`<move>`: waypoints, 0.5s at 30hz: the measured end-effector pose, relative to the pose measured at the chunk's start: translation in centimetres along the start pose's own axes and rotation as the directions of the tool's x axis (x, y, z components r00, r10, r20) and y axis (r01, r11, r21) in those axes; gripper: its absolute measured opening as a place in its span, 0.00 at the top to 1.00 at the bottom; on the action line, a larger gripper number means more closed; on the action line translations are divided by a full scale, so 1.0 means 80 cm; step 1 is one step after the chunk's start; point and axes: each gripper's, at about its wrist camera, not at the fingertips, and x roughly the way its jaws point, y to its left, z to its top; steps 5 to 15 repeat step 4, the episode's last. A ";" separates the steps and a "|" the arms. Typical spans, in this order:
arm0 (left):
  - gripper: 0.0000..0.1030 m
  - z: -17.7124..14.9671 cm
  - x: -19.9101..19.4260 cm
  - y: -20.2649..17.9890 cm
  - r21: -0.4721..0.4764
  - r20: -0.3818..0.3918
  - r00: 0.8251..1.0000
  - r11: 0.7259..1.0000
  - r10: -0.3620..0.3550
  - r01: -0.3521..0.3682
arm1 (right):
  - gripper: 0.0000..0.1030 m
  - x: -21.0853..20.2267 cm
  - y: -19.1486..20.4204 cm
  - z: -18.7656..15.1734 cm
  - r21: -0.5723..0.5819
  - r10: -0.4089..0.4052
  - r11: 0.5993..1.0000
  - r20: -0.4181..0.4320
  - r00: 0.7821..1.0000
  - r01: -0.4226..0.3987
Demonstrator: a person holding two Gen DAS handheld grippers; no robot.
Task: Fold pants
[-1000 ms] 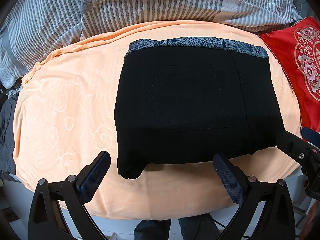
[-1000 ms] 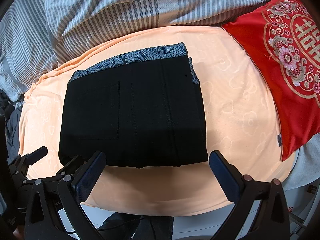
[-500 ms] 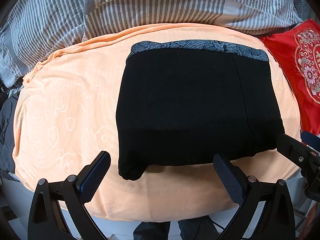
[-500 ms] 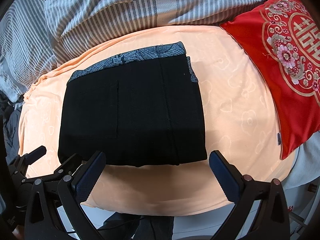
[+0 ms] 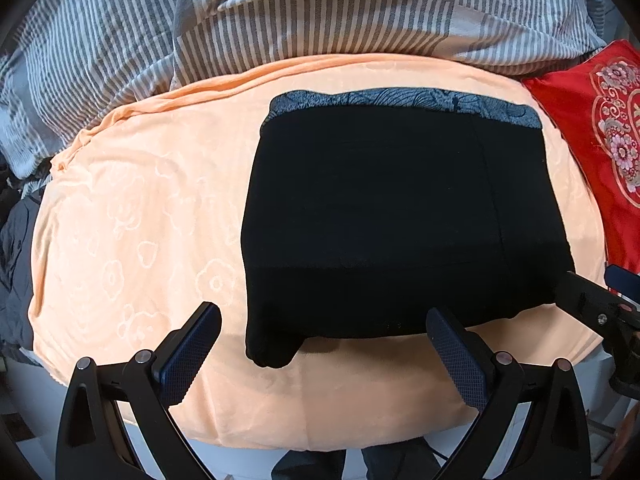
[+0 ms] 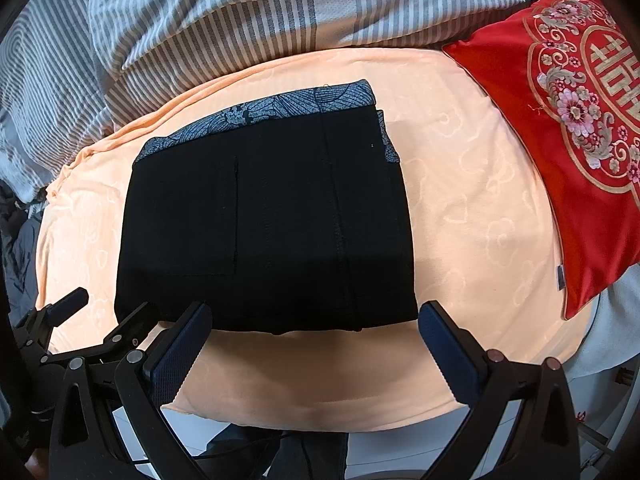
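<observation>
A: Where are the pants [image 5: 384, 216]?

B: Folded into a squat black block on the peach blanket [image 5: 132, 216], nearer its right half. A grey patterned band [image 6: 260, 116] runs along the far edge.

A: And the near edge?

B: A fairly straight fold, except at the near left corner, where a rounded lump [image 5: 272, 348] sticks out toward the blanket's front. In the right wrist view the right side edge is straight and a pocket seam shows on top.

A: The left gripper [image 5: 324, 356]?

B: Spread wide, holding nothing. It hangs over the blanket's front strip, just short of the fold; its left finger [image 5: 188, 356] is over bare blanket and its right finger [image 5: 456, 356] is at the pants' near edge.

A: The right gripper [image 6: 316, 352]?

B: Also wide apart and holding nothing, straddling the near right corner of the block. The two grippers sit close, side by side.

A: Room around it?

B: Bare blanket broad on the left, a narrower strip on the right before the red cushion [image 6: 580, 128]. A striped duvet [image 6: 224, 20] is bunched along the far side, apart from the band. The blanket's front edge drops off right under the grippers.
</observation>
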 end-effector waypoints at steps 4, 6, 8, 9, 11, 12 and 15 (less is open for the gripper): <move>0.00 0.002 0.000 -0.001 0.003 -0.005 1.000 1.000 -0.007 0.007 | 0.00 0.001 0.000 0.000 0.000 0.000 1.000 -0.001 1.000 0.000; 0.00 0.002 0.000 -0.001 0.003 -0.005 1.000 1.000 -0.007 0.007 | 0.00 0.001 0.000 0.000 0.000 0.000 1.000 -0.001 1.000 0.000; 0.00 0.002 0.000 -0.001 0.003 -0.005 1.000 1.000 -0.007 0.007 | 0.00 0.001 0.000 0.000 0.000 0.000 1.000 -0.001 1.000 0.000; 0.00 0.002 0.000 -0.001 0.003 -0.005 1.000 1.000 -0.007 0.007 | 0.00 0.001 0.000 0.000 0.000 0.000 1.000 -0.001 1.000 0.000; 0.00 0.002 0.000 -0.001 0.003 -0.005 1.000 1.000 -0.007 0.007 | 0.00 0.001 0.000 0.000 0.000 0.000 1.000 -0.001 1.000 0.000; 0.00 0.002 0.000 -0.001 0.003 -0.005 1.000 1.000 -0.007 0.007 | 0.00 0.001 0.000 0.000 0.000 0.000 1.000 -0.001 1.000 0.000; 0.00 0.002 0.000 -0.001 0.003 -0.005 1.000 1.000 -0.007 0.007 | 0.00 0.001 0.000 0.000 0.000 0.000 1.000 -0.001 1.000 0.000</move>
